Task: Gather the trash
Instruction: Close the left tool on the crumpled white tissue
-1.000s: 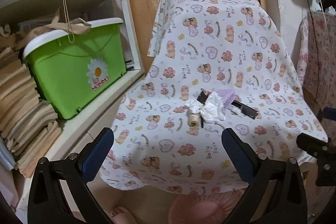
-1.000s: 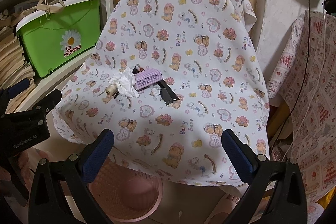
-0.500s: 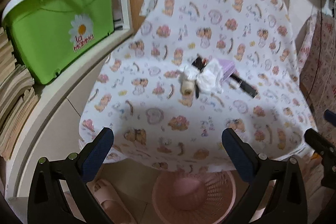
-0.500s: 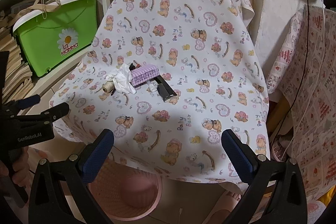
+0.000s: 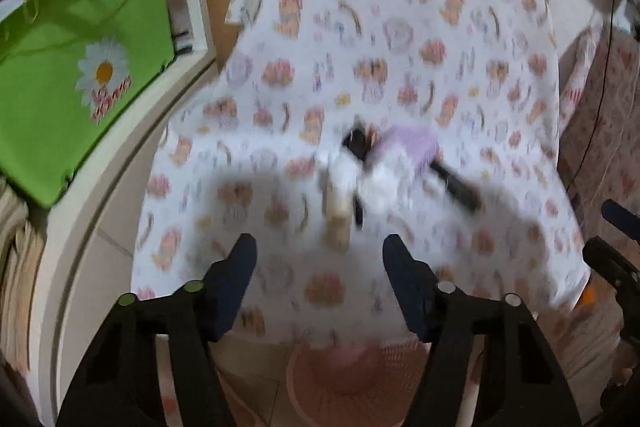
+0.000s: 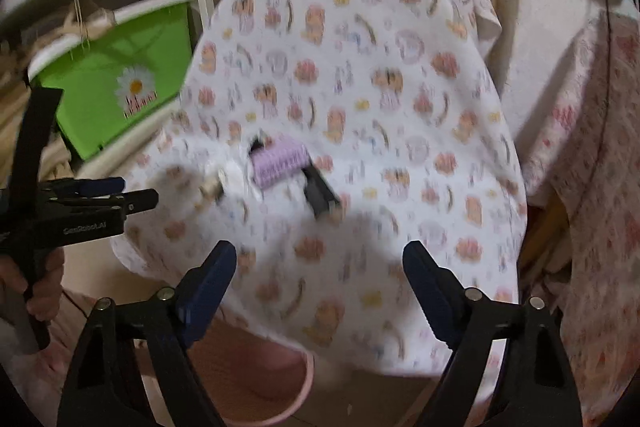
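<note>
A small pile lies on the bear-print cloth (image 5: 400, 39) over the table: crumpled white tissue (image 5: 384, 179), a thread spool (image 5: 338, 205), a purple box (image 5: 412, 143) and a black flat item (image 5: 460, 187). The pile also shows in the right wrist view: tissue (image 6: 236, 175), purple box (image 6: 280, 163), black item (image 6: 320, 191). My left gripper (image 5: 318, 259) is open and empty, just short of the pile. My right gripper (image 6: 320, 267) is open and empty, nearer than the pile. Both views are blurred.
A pink mesh basket (image 5: 356, 383) stands on the floor under the table's front edge, also in the right wrist view (image 6: 260, 379). A green lidded bin (image 5: 68, 87) sits on the white shelf at left. A patterned cloth (image 6: 600, 187) hangs at right.
Both grippers have moved closer to the pile and their jaws have narrowed, still open. The left camera has tipped down, showing more of the basket.
</note>
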{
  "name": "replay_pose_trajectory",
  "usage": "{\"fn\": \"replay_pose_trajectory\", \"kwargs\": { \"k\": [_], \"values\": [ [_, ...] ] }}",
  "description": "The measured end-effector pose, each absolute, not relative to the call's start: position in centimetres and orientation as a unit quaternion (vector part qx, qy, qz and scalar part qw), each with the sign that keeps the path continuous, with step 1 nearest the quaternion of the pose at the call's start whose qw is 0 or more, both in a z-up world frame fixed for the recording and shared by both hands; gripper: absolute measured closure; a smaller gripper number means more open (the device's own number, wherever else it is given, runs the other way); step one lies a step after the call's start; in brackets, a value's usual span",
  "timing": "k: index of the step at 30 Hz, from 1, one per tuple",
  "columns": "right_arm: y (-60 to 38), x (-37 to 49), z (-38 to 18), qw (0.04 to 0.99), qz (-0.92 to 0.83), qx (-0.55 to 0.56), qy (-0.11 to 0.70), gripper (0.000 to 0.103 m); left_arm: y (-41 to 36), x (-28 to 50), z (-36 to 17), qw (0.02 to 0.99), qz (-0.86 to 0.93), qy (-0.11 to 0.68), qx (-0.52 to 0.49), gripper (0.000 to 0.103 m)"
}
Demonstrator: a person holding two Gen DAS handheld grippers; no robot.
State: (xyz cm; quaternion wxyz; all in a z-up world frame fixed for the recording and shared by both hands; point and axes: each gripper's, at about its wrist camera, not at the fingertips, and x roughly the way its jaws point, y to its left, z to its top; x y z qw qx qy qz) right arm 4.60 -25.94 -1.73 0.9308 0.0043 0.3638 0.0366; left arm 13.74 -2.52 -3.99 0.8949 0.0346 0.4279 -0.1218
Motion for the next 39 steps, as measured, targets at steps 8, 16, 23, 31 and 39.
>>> {"fn": "replay_pose_trajectory", "kwargs": {
  "k": [8, 16, 23, 31, 39],
  "values": [
    [-27.3, 10.0, -2.5, 0.927, 0.048, 0.028, 0.371, 0.048, -2.7, 18.5, -5.6, 0.905, -0.111, 0.408, 0.033, 0.055],
    [-27.9, 13.2, -7.2, 0.898, 0.029, 0.05, 0.435, 0.054, -1.6, 22.8, -8.7, 0.847, -0.147, 0.499, -0.108, 0.074],
    [-26.8, 14.2, -7.9, 0.899, 0.021, 0.038, 0.435, 0.054, -3.4, 24.0, -9.9, 0.828, -0.162, 0.523, -0.118, 0.077],
    [-25.4, 14.2, -8.8, 0.898, 0.031, 0.009, 0.438, 0.053, -3.0, 23.1, -8.1, 0.86, -0.127, 0.483, -0.104, 0.089],
    [-24.2, 15.1, -9.5, 0.908, 0.057, -0.025, 0.414, 0.068, -2.4, 20.2, -4.5, 0.897, -0.133, 0.419, -0.051, 0.088]
  ]
}}
